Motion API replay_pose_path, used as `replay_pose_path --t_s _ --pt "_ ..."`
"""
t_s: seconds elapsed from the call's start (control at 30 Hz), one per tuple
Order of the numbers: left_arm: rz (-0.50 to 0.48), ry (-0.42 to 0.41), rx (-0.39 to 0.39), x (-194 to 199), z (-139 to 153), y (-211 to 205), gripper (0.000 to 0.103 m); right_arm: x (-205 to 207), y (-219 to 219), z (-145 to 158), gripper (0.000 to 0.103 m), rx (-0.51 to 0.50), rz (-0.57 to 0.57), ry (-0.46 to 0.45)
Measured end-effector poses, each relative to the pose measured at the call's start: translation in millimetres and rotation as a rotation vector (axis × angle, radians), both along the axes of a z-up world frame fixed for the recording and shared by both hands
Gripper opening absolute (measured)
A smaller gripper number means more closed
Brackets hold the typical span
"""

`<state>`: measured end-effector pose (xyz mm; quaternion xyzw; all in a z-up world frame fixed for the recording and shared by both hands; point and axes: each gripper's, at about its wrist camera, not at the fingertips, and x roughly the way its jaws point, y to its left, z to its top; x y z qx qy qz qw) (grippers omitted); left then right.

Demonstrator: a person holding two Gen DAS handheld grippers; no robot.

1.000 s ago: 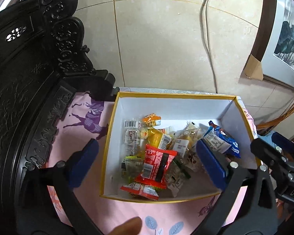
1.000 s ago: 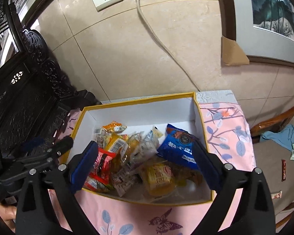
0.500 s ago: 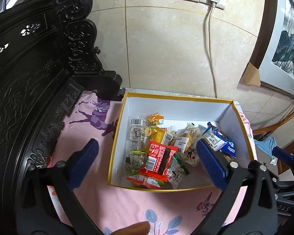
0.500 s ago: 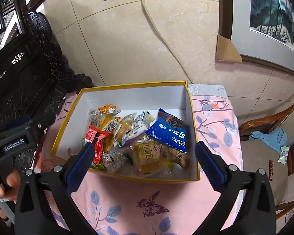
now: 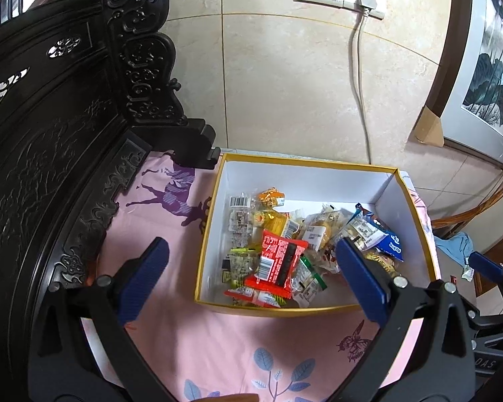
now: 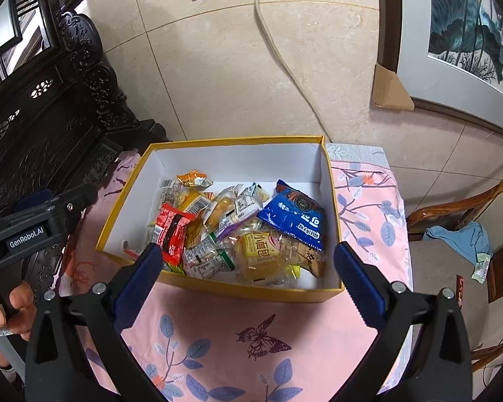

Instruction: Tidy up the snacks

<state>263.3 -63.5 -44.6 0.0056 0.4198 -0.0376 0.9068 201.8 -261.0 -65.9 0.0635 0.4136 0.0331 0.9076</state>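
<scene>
A yellow-rimmed white box (image 5: 305,164) (image 6: 238,140) stands on a pink patterned cloth and holds several wrapped snacks. A red packet (image 5: 278,263) (image 6: 171,231) lies at its front left, a blue bag (image 5: 385,238) (image 6: 295,216) at the right, a yellow bread pack (image 6: 261,254) at the front. My left gripper (image 5: 251,278) is open and empty, held above the box's near left edge. My right gripper (image 6: 248,278) is open and empty, above the box's near edge. The left gripper's body also shows in the right wrist view (image 6: 33,224).
A dark carved wooden piece (image 5: 50,154) (image 6: 50,117) borders the cloth on the left. A tiled wall with a socket and cable (image 5: 358,77) rises behind the box. A wooden chair with blue cloth (image 6: 459,238) stands to the right. The pink cloth (image 6: 251,335) spreads in front of the box.
Both grippers have drawn back and up from the box, so it looks smaller and farther. Both stay open and empty. The snacks have not moved.
</scene>
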Motion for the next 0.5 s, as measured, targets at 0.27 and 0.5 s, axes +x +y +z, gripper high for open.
replay_pose_path --t_s 0.27,0.5 --pt "0.0 -0.019 0.005 -5.7 5.6 -1.0 0.101 -5.4 2.5 3.8 0.102 -0.006 0.001 -0.009" --pt "-0.013 -0.019 0.005 -7.7 5.7 -0.7 0.101 -6.8 5.2 4.1 0.102 -0.014 0.009 -0.006"
